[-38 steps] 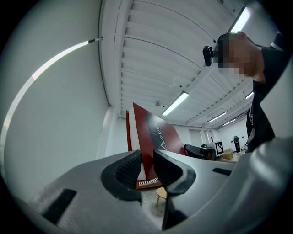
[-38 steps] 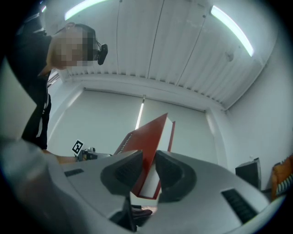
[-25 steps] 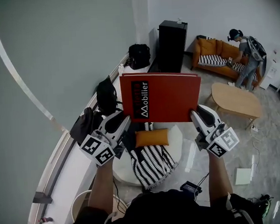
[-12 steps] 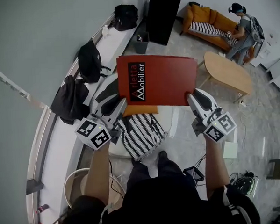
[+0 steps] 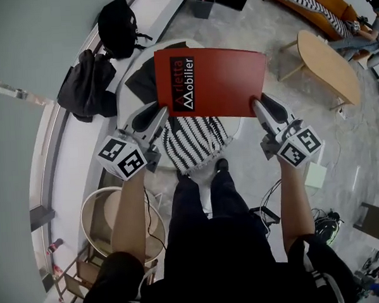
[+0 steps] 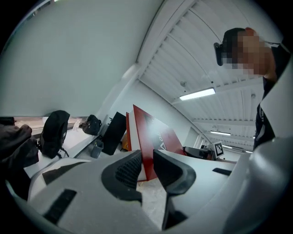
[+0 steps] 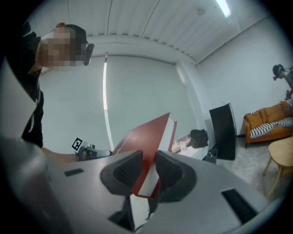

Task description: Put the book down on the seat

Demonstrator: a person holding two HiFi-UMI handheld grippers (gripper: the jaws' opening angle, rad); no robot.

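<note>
- Our left gripper [image 5: 164,112] has its fingers [image 6: 130,167] clamped on the red book [image 5: 211,82] at its lower-left corner.
- Our right gripper [image 5: 257,104] grips the lower-right corner.
- It is closed, with the white lettering facing us at upper centre.

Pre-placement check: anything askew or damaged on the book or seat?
Nothing stands out. The red book looks intact, gripped at its near corners by the left gripper and right gripper. A striped cushion lies on the seat beneath it, so it may land unevenly.

- A black backpack [image 5: 118,18] sat on the white ledge [image 5: 75,153] by the wall.
- An oval wooden table [image 5: 329,64] stood near an orange sofa [image 5: 322,23] with striped cushions [image 5: 305,1].
</note>
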